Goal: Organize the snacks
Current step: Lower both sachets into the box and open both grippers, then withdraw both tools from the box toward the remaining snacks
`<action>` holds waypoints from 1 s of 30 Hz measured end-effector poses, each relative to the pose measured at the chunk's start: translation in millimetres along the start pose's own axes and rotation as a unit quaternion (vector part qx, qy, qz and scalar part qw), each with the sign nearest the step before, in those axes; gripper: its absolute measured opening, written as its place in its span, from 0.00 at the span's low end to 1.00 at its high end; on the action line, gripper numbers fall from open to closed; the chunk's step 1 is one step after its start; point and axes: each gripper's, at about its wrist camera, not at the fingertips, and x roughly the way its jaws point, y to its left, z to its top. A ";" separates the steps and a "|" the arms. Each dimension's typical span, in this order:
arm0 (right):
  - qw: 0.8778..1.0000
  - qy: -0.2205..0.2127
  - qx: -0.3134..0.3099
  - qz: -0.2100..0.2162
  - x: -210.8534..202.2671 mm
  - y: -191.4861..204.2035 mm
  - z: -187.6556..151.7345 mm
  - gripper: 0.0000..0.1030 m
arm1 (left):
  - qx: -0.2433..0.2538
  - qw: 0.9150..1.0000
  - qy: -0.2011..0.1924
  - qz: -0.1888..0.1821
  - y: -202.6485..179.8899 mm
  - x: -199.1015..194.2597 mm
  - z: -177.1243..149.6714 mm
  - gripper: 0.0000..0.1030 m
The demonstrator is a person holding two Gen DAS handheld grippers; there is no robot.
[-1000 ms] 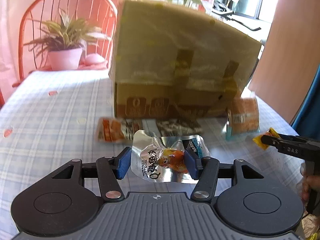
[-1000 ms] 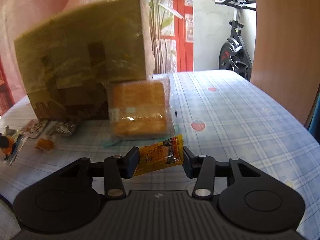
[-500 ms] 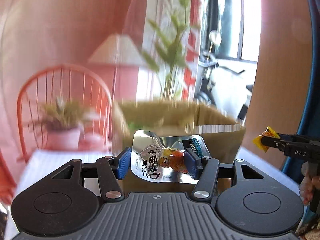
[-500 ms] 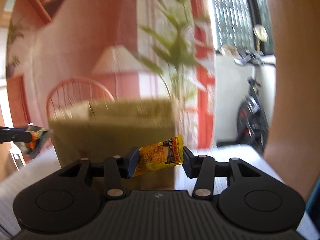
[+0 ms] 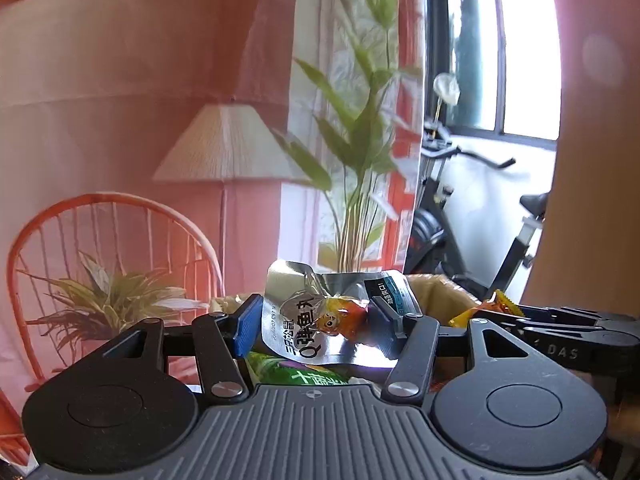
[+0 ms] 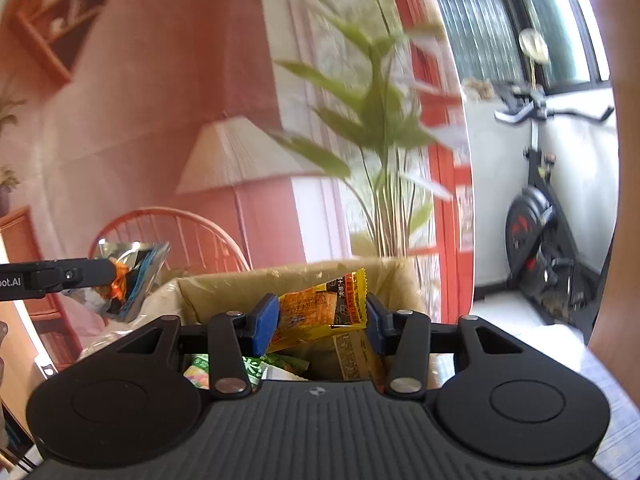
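Note:
My left gripper (image 5: 316,320) is shut on a silver snack pouch (image 5: 320,320) with an orange cartoon figure, held above the open cardboard box (image 5: 440,292). My right gripper (image 6: 320,320) is shut on a yellow-orange snack packet (image 6: 320,312), held over the same box (image 6: 240,288). Green snack packs (image 6: 248,368) lie inside the box. The left gripper and its pouch (image 6: 128,272) show at the left of the right wrist view. The right gripper with its packet (image 5: 496,304) shows at the right of the left wrist view.
An orange wire chair (image 5: 100,240) with a potted plant (image 5: 108,308) stands behind the box at left. A lamp (image 5: 224,148), a tall leafy plant (image 5: 360,160) and an exercise bike (image 6: 548,240) stand further back. The table is hidden below both grippers.
Both grippers have risen from table level with their snacks and now hang over the open top of the box, close to each other. The table and loose snacks have dropped out of view.

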 end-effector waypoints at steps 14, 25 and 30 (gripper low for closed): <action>0.999 0.038 0.027 -0.013 22.4 -6.8 -11.7 0.65 | -0.042 0.996 0.058 -0.047 28.6 21.8 -16.7 0.81; 0.999 -0.003 0.024 0.027 -53.7 21.1 -53.3 0.65 | -0.046 0.996 0.051 -0.056 78.6 -66.0 -52.2 0.81; 0.999 -0.011 0.020 0.033 -76.2 36.1 -78.5 0.65 | -0.049 0.995 0.072 -0.049 94.5 -77.1 -79.1 0.82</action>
